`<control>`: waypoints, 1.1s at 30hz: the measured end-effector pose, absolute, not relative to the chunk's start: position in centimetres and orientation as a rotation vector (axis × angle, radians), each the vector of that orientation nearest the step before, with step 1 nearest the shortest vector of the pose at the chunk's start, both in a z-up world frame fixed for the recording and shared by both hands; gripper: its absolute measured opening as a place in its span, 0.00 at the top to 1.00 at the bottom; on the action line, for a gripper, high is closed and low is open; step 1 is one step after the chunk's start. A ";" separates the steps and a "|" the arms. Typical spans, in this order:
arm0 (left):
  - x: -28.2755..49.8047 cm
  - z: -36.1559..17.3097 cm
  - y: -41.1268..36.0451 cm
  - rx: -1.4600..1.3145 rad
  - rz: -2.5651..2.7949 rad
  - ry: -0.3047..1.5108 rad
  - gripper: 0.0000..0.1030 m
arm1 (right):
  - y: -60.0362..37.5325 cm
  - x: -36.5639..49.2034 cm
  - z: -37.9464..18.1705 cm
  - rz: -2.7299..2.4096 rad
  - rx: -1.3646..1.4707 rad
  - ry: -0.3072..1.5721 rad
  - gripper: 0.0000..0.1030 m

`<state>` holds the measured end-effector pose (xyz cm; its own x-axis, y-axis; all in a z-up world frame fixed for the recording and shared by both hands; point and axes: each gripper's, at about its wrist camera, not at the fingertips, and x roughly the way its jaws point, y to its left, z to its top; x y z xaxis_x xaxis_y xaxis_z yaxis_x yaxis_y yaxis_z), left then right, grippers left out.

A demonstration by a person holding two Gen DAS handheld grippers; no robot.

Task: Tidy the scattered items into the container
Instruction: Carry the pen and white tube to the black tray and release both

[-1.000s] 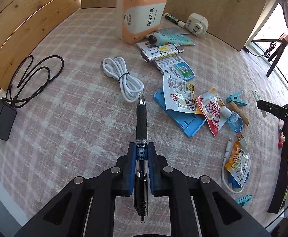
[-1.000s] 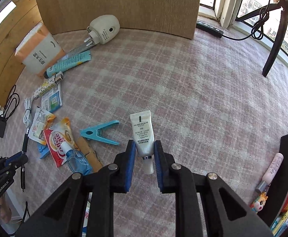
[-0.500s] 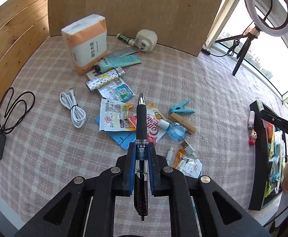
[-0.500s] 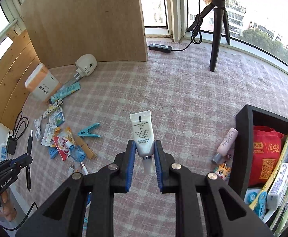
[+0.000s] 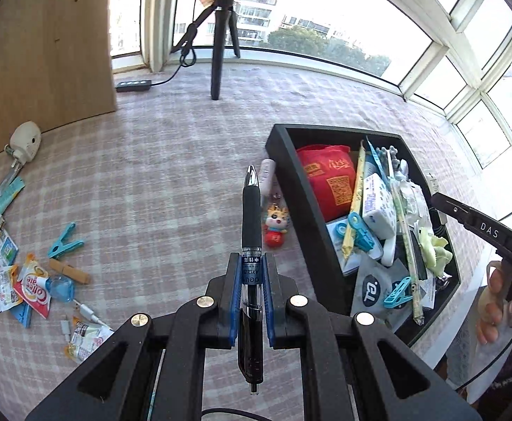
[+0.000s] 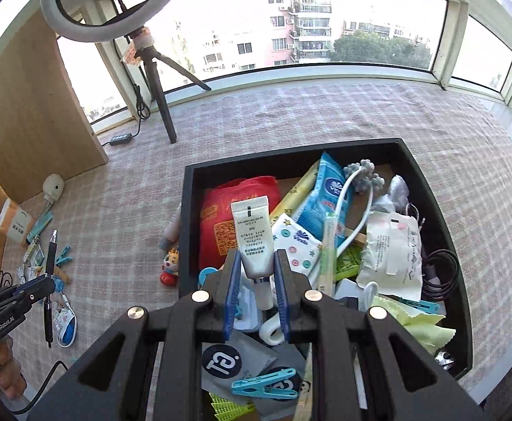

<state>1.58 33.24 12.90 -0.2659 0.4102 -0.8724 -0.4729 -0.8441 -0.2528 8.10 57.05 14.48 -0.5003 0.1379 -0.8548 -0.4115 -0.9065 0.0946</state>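
Left wrist view: the left gripper point(image 5: 251, 298) is pinched on a black pen point(image 5: 251, 231), gripped across its clear barrel, with the tip pointing toward the upper middle of the frame. The black container point(image 5: 307, 224) sits at right of centre, already crowded with packets and clips. Just outside its left wall, on the checked cloth point(image 5: 150, 182), lie a pale tube point(image 5: 267, 175) and a small toy figure point(image 5: 275, 226). More loose items, including a blue clothespin point(image 5: 65, 236) and a coffee sachet point(image 5: 33, 286), remain at the lower left of the frame. To place the pen well, I judge it should travel right until the whole barrel is past the container's near wall, then drop flat along the long side so it does not roll out.

Right wrist view: the right gripper point(image 6: 256, 291) squeezes a small white tube point(image 6: 254, 242) near its cap end and hangs directly above the container's point(image 6: 187, 207) interior, over the red pouch point(image 6: 221, 221) at centre frame. This is the release step. It is best done by lowering close to the pile first, then letting the fingers part, so the tube settles on the pouch instead of bouncing off the heap. The left gripper point(image 6: 45, 277) with the pen point(image 6: 49, 273) shows at the left edge, well apart from the container, so the 2 tools need not crowd each other.
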 end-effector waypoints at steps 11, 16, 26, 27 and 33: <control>5.8 15.1 46.6 -1.297 1.966 0.269 0.63 | 64.7 13.7 13.6 2.297 -1.283 0.480 0.76; 5.6 15.6 46.1 -1.253 1.995 0.290 0.62 | 64.4 14.1 14.0 2.286 -1.236 0.481 0.52; -1.4 12.8 37.7 -1.342 2.082 0.307 0.73 | 58.6 13.6 15.2 2.353 -1.193 0.588 0.52; -2.4 12.5 36.8 -1.352 2.090 0.313 0.74 | 57.3 13.4 15.3 2.372 -1.195 0.598 0.52; -6.2 10.6 34.7 -1.347 2.053 0.408 0.74 | 48.6 11.0 14.2 2.464 -1.262 0.597 0.55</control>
<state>-6.20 34.74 10.57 -0.2691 0.3412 -0.9007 -0.6599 -0.7465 -0.0856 10.95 48.60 14.24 -0.5650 0.0813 -0.8210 -0.4483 -0.8657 0.2228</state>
